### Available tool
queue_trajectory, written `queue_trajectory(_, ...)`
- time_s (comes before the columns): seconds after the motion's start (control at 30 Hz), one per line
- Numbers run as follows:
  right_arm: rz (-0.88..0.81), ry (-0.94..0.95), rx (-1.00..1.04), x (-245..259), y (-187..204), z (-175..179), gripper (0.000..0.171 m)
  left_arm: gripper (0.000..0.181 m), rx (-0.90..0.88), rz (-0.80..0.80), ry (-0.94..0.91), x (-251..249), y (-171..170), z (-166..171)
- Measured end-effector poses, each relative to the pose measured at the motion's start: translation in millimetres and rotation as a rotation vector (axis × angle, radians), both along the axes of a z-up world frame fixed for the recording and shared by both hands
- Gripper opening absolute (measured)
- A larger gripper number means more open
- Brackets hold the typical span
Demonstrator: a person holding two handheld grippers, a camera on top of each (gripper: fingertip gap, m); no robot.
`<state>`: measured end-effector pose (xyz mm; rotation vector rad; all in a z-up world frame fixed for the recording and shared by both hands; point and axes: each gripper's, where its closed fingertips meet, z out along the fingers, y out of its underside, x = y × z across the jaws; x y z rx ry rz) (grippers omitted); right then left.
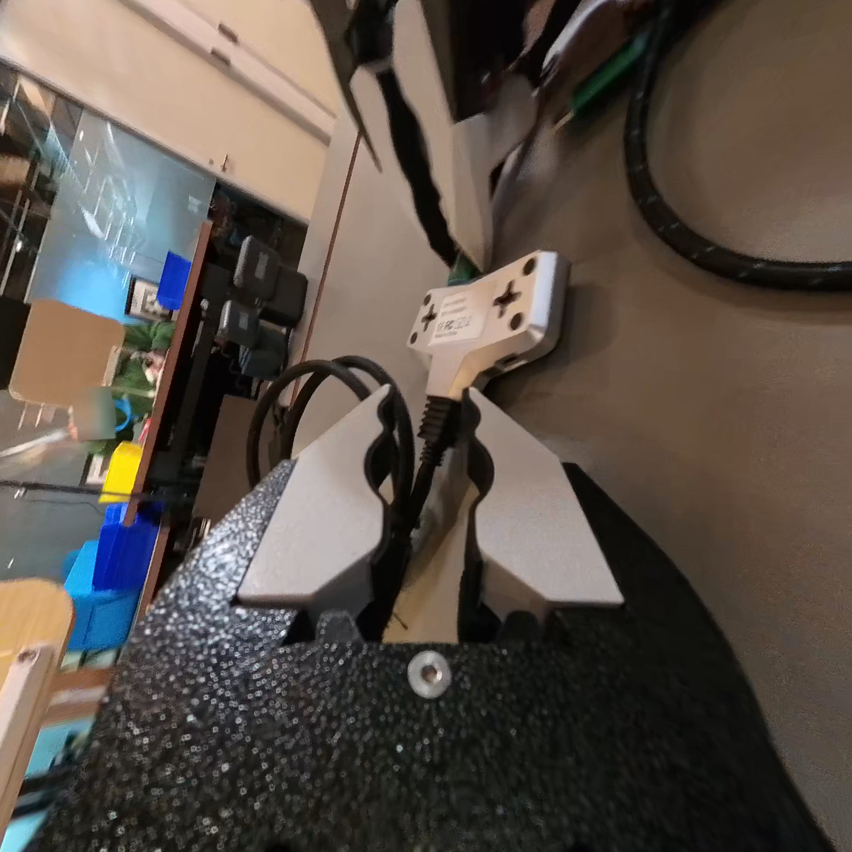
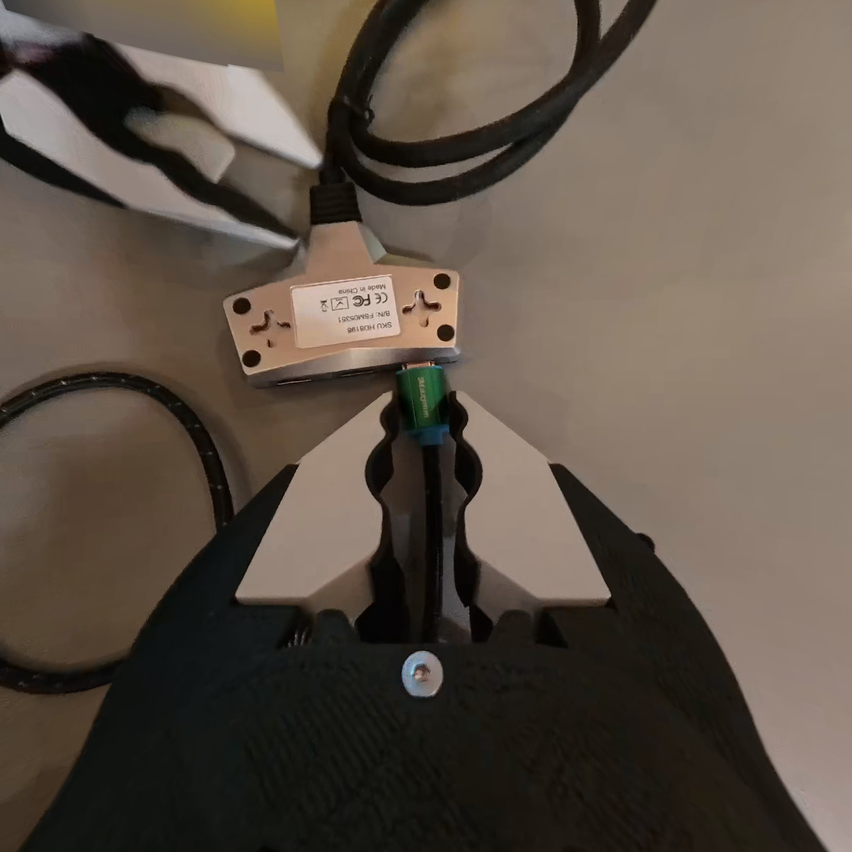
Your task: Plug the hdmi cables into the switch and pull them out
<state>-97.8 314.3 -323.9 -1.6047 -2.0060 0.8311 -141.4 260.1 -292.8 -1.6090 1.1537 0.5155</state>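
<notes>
The HDMI switch (image 2: 343, 318) lies on the table (image 2: 645, 322) with its underside up, its label (image 2: 345, 314) facing upward. Its fixed cable (image 2: 336, 184) leaves the far side and loops away behind it. An HDMI plug (image 2: 422, 402) sits at the rightmost port on the near side, its tip touching the switch, between the fingers of the right gripper (image 2: 423, 403). Another cable (image 2: 203, 461) curves to the near left. The left gripper (image 1: 431, 396) sits at the switch's cable end.

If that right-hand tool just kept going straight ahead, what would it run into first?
The right tool, gripping a green plug, points at the silver switch. The plug's metal tip already sits at the switch's port edge, so that meets first.
</notes>
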Motion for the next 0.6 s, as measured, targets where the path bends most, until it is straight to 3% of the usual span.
queue_trajectory(0.1,-0.065,0.012,-0.184,-2,1,2,0.02,0.033,0.009,-0.099,0.028,16,-7,-1)
queue_trajectory(0.23,-0.124,0.032,-0.437,-2,1,7,0.019,0.045,0.073,-0.059,0.151,13,2,-1)
queue_trajectory(0.33,-0.133,0.023,-0.47,-3,2,7,0.019,0.051,0.135,-0.012,0.24,14,17,-1)
queue_trajectory(0.5,-0.134,0.034,-0.48,-3,2,8,0.019,0.034,0.233,0.019,0.38,21,33,-4)
queue_trajectory(0.6,-0.156,0.053,-0.516,-3,5,10,0.019,0.021,0.179,0.043,0.337,20,37,-11)
